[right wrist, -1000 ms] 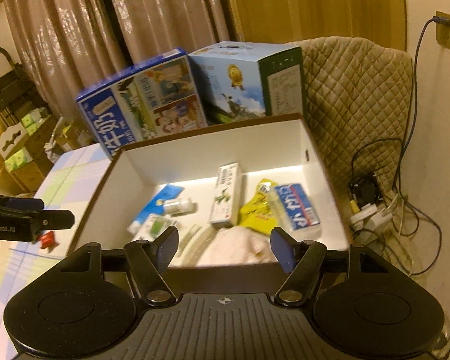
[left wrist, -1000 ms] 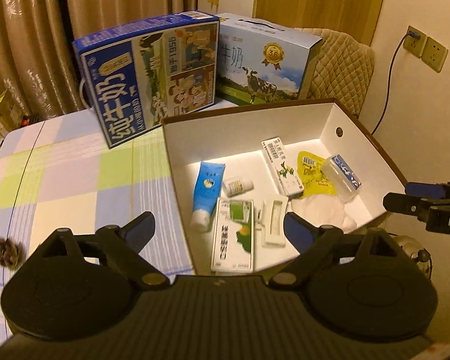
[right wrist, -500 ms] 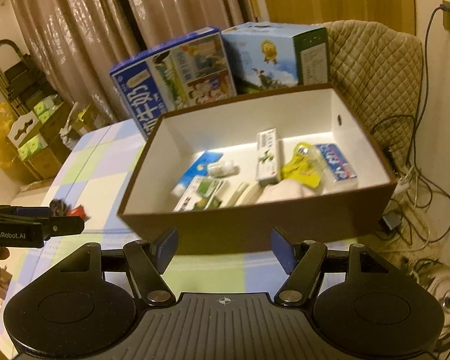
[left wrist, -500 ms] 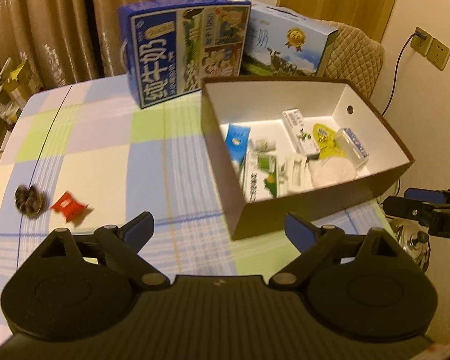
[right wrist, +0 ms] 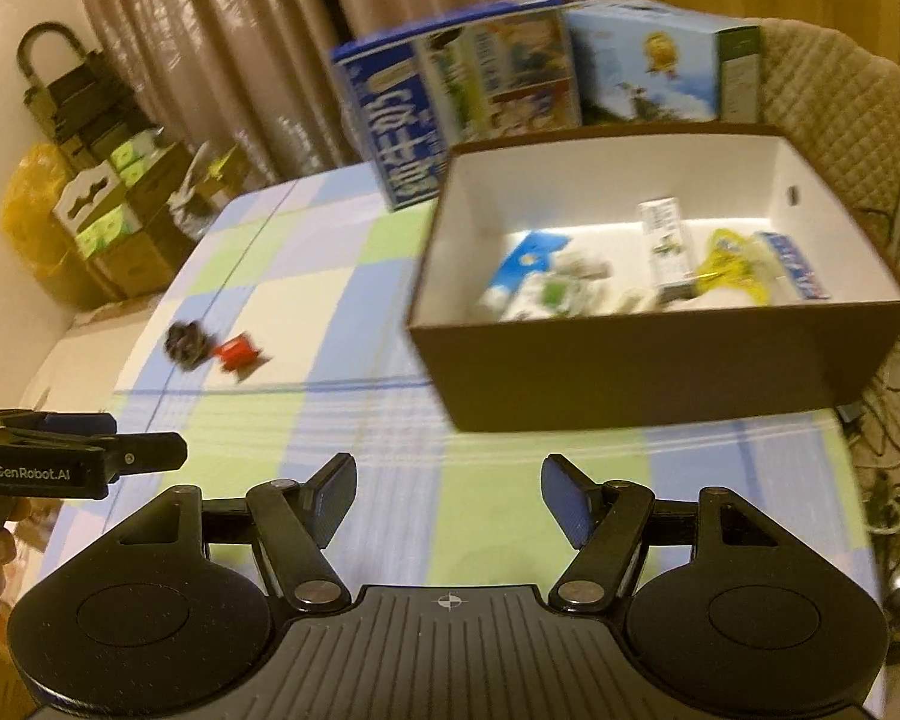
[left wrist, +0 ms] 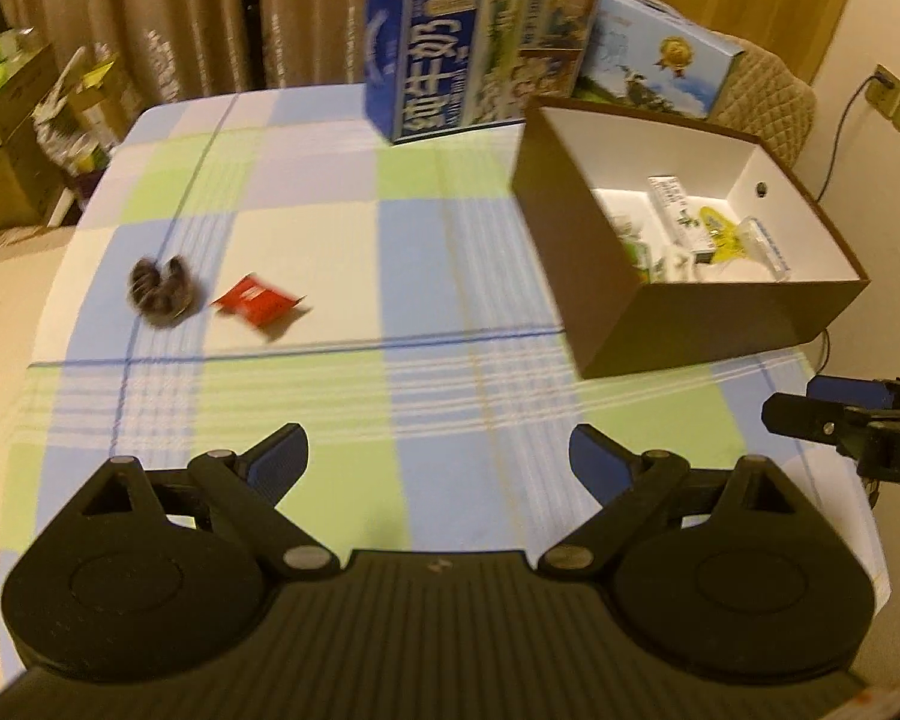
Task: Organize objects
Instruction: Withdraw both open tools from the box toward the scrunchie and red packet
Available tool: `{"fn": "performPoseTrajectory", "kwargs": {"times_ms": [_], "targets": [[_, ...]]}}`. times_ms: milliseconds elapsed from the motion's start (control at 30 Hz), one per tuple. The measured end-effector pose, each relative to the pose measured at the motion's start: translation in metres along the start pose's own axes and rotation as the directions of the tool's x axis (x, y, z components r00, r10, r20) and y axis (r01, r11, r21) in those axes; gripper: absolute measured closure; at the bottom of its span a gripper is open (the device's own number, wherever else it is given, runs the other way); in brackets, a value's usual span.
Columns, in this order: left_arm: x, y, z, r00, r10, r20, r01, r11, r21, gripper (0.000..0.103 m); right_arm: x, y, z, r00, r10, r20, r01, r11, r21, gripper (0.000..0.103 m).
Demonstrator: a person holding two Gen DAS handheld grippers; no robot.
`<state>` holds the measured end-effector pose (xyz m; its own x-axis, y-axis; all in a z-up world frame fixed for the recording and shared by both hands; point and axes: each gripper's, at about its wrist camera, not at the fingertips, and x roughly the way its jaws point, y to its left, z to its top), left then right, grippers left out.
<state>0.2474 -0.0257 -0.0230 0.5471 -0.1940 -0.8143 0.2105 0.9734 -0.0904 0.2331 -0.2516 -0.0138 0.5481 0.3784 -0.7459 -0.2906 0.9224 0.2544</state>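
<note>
Both my left gripper and right gripper hang wide open and empty over the near tablecloth. Red packet lies far left beside a dark clump; the box of items sits far right.

Warm yellowish indoor light fills the room. Beige patterned curtains hang along the far side behind the bench, which wears a blue, green and cream checked cloth. A quilted chair back stands at the far right corner. Wall sockets sit on the cream wall, and cardboard cartons crowd the floor at left.
</note>
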Motion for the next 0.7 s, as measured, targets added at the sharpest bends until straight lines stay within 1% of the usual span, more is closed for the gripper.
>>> {"fn": "performPoseTrajectory", "kwargs": {"times_ms": [267,700], "targets": [[-0.011,0.052,-0.021,0.999,0.045,-0.022,-0.046,0.998,-0.043,0.011,0.031,0.056,-0.013,0.998,0.046,-0.052,-0.048,0.998,-0.043,0.037],[-0.012,0.123,-0.037,0.994,0.095,-0.057,-0.101,0.988,-0.113,0.011,0.084,0.118,-0.024,0.988,0.070,-0.140,-0.083,0.993,-0.088,0.037]]}}
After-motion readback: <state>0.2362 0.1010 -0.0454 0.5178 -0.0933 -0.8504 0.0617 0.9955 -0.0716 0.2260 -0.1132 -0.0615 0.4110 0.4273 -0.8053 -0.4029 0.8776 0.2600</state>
